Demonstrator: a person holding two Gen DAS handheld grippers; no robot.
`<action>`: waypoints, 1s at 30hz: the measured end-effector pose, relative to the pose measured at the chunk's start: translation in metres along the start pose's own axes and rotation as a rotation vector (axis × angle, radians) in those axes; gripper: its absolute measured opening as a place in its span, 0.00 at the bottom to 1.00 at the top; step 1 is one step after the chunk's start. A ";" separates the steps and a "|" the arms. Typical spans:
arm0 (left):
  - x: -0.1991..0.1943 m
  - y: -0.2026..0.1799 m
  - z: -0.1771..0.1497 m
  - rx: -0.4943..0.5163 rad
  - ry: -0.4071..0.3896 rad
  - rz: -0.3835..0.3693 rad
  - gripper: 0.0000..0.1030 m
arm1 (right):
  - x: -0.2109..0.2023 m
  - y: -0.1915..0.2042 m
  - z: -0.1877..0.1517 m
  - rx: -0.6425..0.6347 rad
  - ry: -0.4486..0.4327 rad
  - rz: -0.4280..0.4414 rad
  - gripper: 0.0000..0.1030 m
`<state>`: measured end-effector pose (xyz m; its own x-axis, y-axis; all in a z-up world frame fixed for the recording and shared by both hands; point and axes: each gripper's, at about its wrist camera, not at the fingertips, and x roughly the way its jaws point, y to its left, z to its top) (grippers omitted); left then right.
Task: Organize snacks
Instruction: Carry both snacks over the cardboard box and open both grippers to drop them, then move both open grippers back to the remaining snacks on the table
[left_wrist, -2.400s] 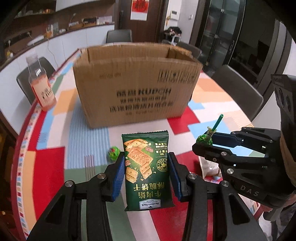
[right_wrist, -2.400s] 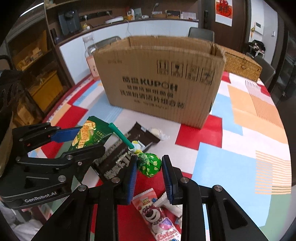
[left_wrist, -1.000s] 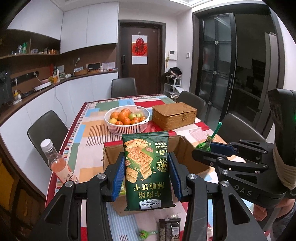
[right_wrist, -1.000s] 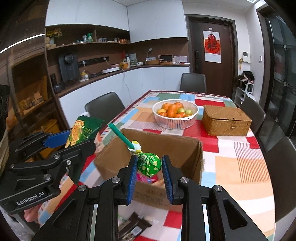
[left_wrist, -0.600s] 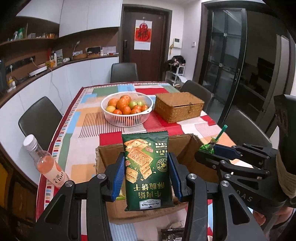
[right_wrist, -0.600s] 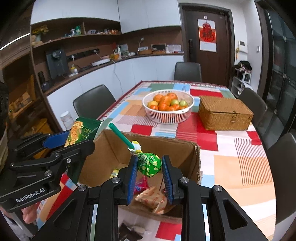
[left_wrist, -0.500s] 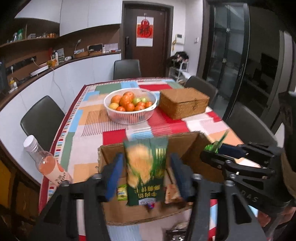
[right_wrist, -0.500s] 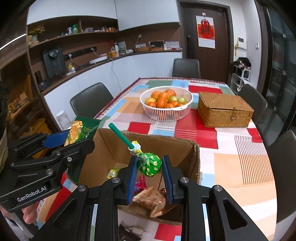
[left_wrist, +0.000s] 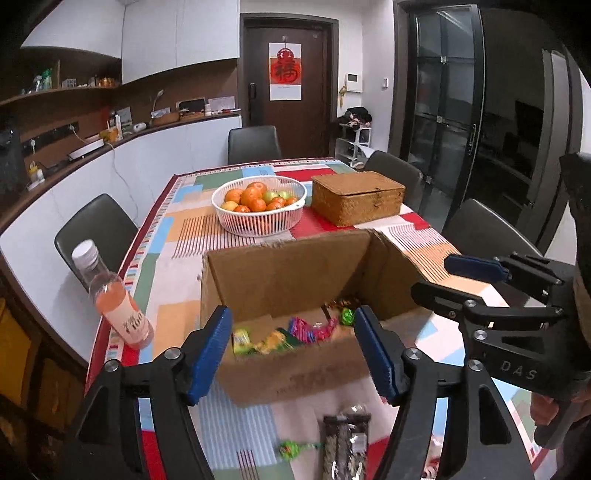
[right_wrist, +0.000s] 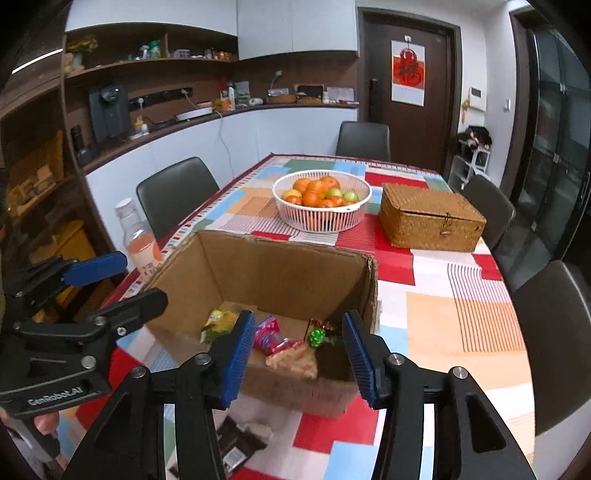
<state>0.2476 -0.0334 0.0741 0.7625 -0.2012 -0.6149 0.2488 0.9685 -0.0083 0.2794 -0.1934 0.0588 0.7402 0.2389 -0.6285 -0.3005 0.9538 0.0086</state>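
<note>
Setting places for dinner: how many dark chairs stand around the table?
4 show: head, left side, two on the right. Nearer ones may be hidden.

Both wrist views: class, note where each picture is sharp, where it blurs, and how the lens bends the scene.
Left wrist view: the fruit basket and door are sharp; the cardboard box and the snacks in it smear with motion blur; black fisheye corners. Right wrist view: the wicker box is crisp, the cardboard box's near wall soft, shelves and door frame bow outward.

Matt brown cardboard box (left_wrist: 295, 273) holds glossy foil wrappers (right_wrist: 273, 334); woven wicker chest (right_wrist: 430, 221) at two o'clock beside white plastic basket (right_wrist: 321, 216).
</note>
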 end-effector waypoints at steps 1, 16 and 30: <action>-0.005 -0.003 -0.004 0.005 -0.003 -0.004 0.67 | -0.008 0.003 -0.004 -0.014 -0.009 0.001 0.49; -0.046 -0.040 -0.070 0.056 0.047 -0.025 0.71 | -0.048 0.015 -0.063 -0.132 0.087 -0.003 0.50; -0.025 -0.069 -0.114 0.104 0.182 -0.037 0.71 | -0.032 0.008 -0.136 -0.114 0.315 0.049 0.50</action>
<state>0.1437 -0.0783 0.0000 0.6334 -0.1975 -0.7482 0.3420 0.9388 0.0417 0.1715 -0.2187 -0.0271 0.5064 0.1984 -0.8392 -0.4094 0.9118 -0.0315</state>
